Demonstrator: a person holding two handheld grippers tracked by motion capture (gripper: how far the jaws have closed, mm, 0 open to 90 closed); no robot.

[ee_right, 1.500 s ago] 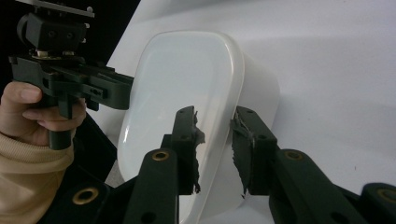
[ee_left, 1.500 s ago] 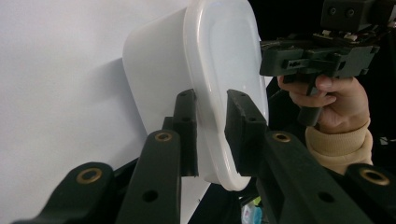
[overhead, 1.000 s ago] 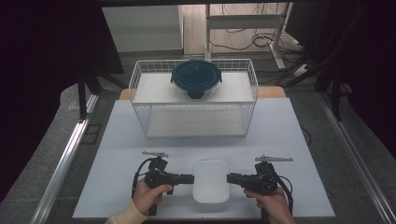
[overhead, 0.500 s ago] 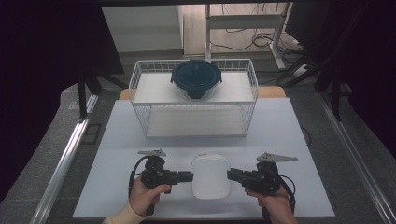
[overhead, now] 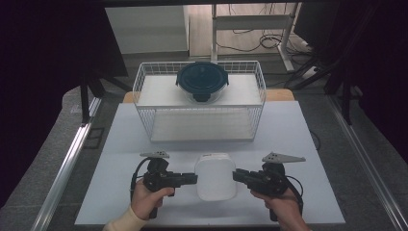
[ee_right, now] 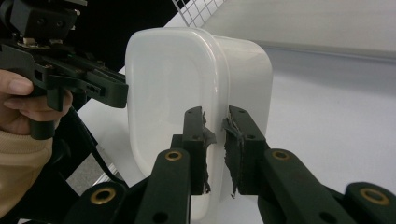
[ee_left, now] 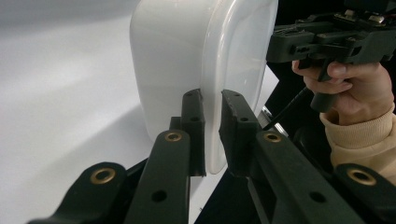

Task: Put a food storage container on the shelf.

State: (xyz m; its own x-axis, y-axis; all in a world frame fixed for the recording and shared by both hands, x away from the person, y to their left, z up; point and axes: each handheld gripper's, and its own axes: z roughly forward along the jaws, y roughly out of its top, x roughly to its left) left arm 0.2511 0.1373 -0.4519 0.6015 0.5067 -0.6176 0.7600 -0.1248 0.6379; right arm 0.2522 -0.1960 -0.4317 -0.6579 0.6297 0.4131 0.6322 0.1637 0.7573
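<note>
A white rounded-square container (overhead: 215,176) with a white lid hangs just above the near part of the table, held between both grippers. My left gripper (overhead: 195,179) is shut on its left rim, and the left gripper view shows the jaws (ee_left: 212,95) pinching the lid's edge of the container (ee_left: 177,56). My right gripper (overhead: 235,175) is shut on the opposite rim; in the right gripper view its worn pads (ee_right: 215,114) clamp the edge of the container (ee_right: 168,79). Each gripper view also shows the other hand and its gripper beyond the container.
A white wire basket rack (overhead: 199,113) stands at the back of the white table (overhead: 298,144). A glass bowl with a dark blue lid (overhead: 202,79) sits on its top shelf. Metal rails run along both sides of the table.
Both grippers and the white container have shifted slightly up and away from the person, toward the wire rack. The grip on both rims is unchanged.
</note>
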